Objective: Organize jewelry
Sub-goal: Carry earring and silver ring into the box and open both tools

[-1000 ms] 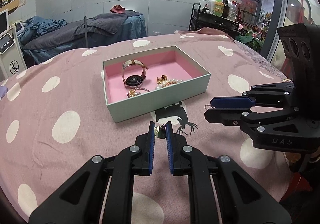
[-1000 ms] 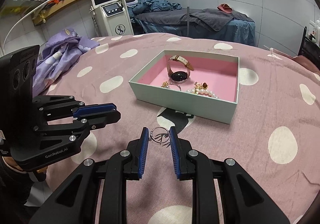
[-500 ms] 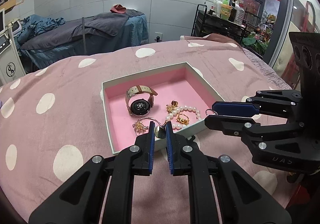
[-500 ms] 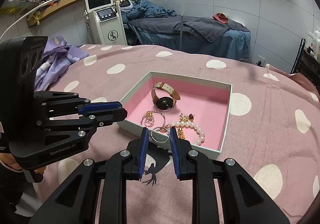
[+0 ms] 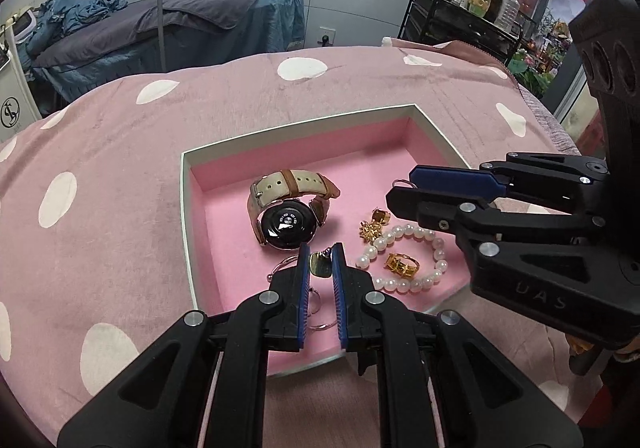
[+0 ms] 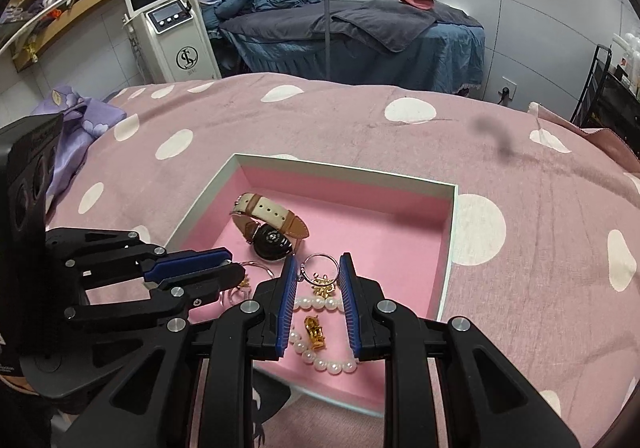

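Jewelry sits in the pink-lined box [image 5: 188, 208] on my polka-dot bed cover [image 5: 120, 152], and both tongs hang over its near end. My left tongs [image 5: 321, 262] are pinched on a small gold pendant [image 5: 320, 263], right over the silver bangle [image 5: 280, 268] and just short of the watch [image 5: 286, 222]. My right tongs [image 6: 319, 274] stand a little apart, with a silver ring [image 6: 319, 266] caught across the gap at the tips, above the pearl bracelet [image 6: 320, 362] and the gold ring [image 6: 314, 332]. From the left camera I see the pearl loop whole, gold earring [image 5: 374, 226] beside it. From the right camera the fingers cover part of the pearls, but the ring's full circle shows; the left camera catches only its edge.
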`<action>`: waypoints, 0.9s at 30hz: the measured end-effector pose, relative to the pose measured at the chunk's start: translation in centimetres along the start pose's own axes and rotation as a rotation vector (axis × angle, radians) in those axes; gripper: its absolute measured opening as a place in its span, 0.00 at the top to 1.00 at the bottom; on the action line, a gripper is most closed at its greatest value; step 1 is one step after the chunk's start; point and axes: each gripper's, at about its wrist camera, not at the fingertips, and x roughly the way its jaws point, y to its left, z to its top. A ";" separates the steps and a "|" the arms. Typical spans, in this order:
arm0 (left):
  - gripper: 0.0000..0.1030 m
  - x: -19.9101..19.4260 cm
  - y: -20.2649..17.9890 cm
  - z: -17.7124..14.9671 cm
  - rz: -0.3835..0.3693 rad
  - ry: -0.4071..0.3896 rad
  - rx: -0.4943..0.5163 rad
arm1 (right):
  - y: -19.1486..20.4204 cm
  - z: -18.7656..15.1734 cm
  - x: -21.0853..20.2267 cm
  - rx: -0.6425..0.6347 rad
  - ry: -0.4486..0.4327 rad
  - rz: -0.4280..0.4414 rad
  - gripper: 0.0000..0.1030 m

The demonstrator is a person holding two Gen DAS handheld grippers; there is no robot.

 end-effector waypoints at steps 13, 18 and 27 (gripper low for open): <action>0.89 1.8 -0.1 0.1 0.013 0.033 0.023 | 0.1 0.5 3.3 -0.063 0.054 -0.101 0.79; 0.89 2.0 -0.3 0.1 0.017 0.034 0.029 | 0.5 0.4 3.7 -0.102 0.057 -0.122 0.79; 0.89 1.1 -1.0 0.0 0.044 0.002 0.069 | 0.2 0.4 3.2 -0.105 0.036 -0.134 0.73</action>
